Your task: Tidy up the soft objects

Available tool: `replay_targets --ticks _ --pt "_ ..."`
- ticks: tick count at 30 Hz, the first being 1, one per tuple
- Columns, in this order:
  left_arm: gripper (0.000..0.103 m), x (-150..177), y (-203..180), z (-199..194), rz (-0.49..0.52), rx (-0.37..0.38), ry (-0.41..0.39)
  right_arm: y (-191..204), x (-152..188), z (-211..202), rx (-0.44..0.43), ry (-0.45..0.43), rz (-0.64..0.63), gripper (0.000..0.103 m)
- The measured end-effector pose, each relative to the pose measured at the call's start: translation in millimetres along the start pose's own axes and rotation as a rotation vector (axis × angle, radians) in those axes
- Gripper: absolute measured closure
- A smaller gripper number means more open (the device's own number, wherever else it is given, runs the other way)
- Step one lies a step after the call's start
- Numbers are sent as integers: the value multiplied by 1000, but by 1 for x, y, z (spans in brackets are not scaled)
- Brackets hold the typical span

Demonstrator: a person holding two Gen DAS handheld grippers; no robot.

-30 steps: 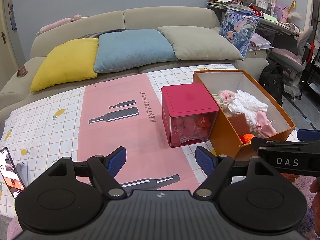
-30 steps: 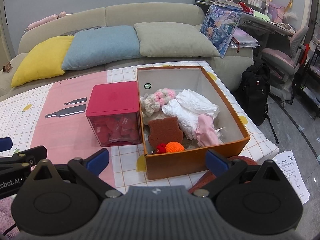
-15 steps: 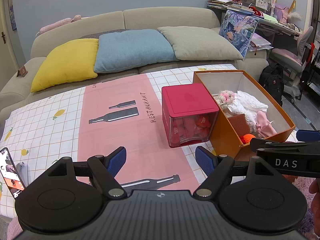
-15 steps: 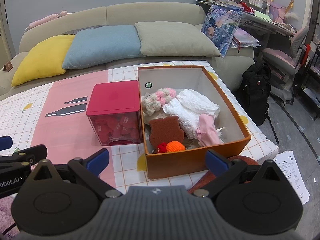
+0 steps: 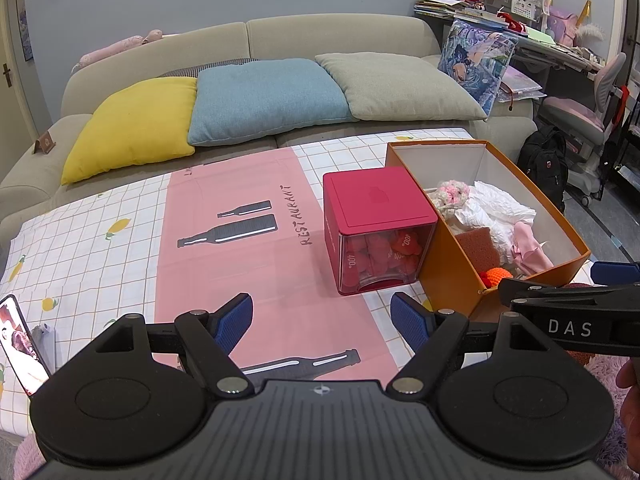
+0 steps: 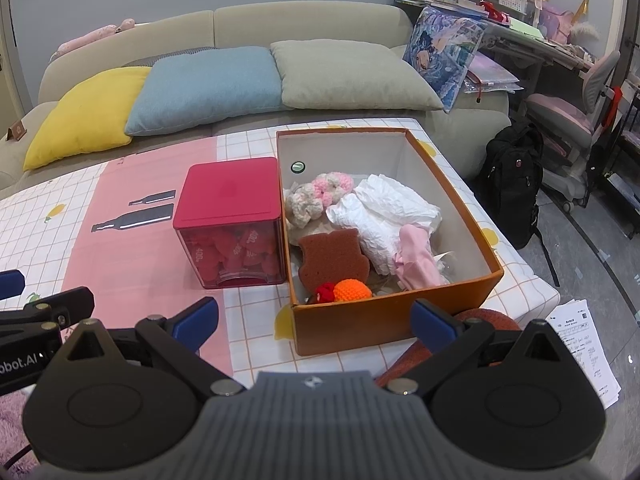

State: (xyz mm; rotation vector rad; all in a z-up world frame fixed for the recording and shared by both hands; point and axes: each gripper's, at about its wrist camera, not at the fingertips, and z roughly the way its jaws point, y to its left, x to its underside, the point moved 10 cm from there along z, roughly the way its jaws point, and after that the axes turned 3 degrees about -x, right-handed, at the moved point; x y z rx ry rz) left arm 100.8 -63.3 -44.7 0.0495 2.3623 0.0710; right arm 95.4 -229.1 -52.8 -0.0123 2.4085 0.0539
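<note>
Hovering grippers: left gripper (image 5: 322, 316) and right gripper (image 6: 314, 318) are above the near edge of the bench (image 5: 120, 248), fingers spread apart, both empty.
Orange box (image 6: 452, 200): near the right edge of the bench, it holds a brown sponge (image 6: 332, 258), orange knitted ball (image 6: 352, 290), pink cloth (image 6: 416, 258), white cloth (image 6: 384, 208).
Red box (image 6: 228, 192): touching the left wall of the orange box.
Sofa (image 5: 336, 36): behind the bench's far edge.

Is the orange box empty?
No, the orange box holds a brown sponge, white cloth and knitted pieces.
</note>
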Motion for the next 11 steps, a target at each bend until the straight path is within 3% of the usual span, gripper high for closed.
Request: replay_targets --ticks 11 --pt "11 -3 -1 -3 -2 7 -9 -2 0 1 -5 5 -8 3"
